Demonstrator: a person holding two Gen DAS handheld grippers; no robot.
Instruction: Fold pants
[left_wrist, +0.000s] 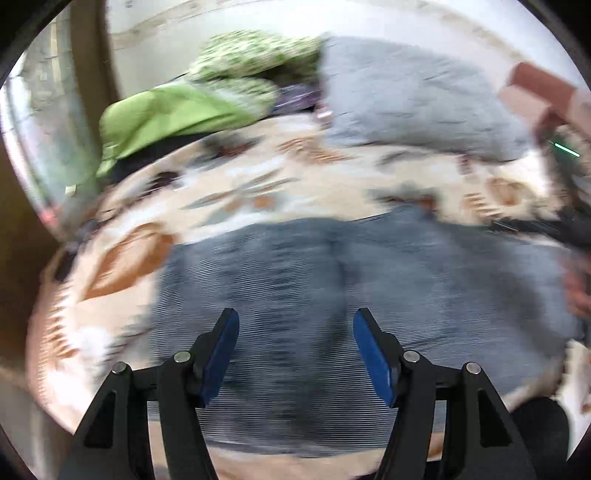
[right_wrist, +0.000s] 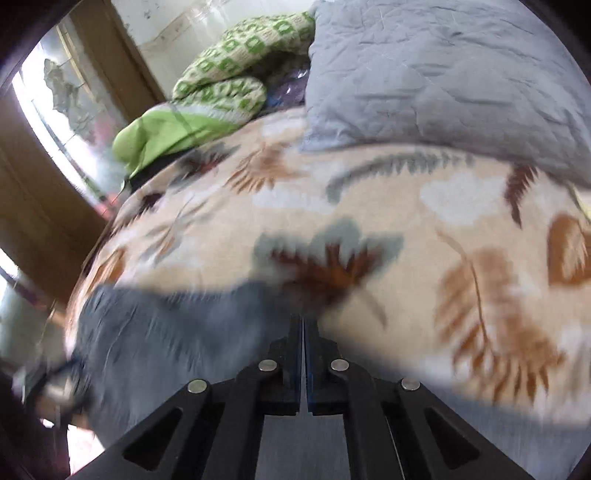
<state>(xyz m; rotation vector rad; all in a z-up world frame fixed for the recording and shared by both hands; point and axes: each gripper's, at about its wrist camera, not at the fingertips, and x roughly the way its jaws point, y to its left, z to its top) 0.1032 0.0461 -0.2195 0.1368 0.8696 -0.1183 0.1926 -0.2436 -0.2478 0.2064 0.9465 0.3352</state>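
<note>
Across the bed lies a leaf-patterned blanket (right_wrist: 388, 206) in beige, brown and grey, carrying everything else. Against its far edge sits a large grey quilted pillow (right_wrist: 443, 74), with a green-and-white checked cushion (right_wrist: 236, 55) and a plain lime-green cloth (right_wrist: 166, 129) toward the far left corner. Grey pants (left_wrist: 351, 295) lie spread flat along the near edge, blurred in both views. Above them, the left gripper (left_wrist: 295, 325) hangs with its blue pads (left_wrist: 221, 354) wide apart, nothing between them. At the pants' right edge, the right gripper (right_wrist: 303, 325) has its jaws pressed together on the grey fabric.
</note>
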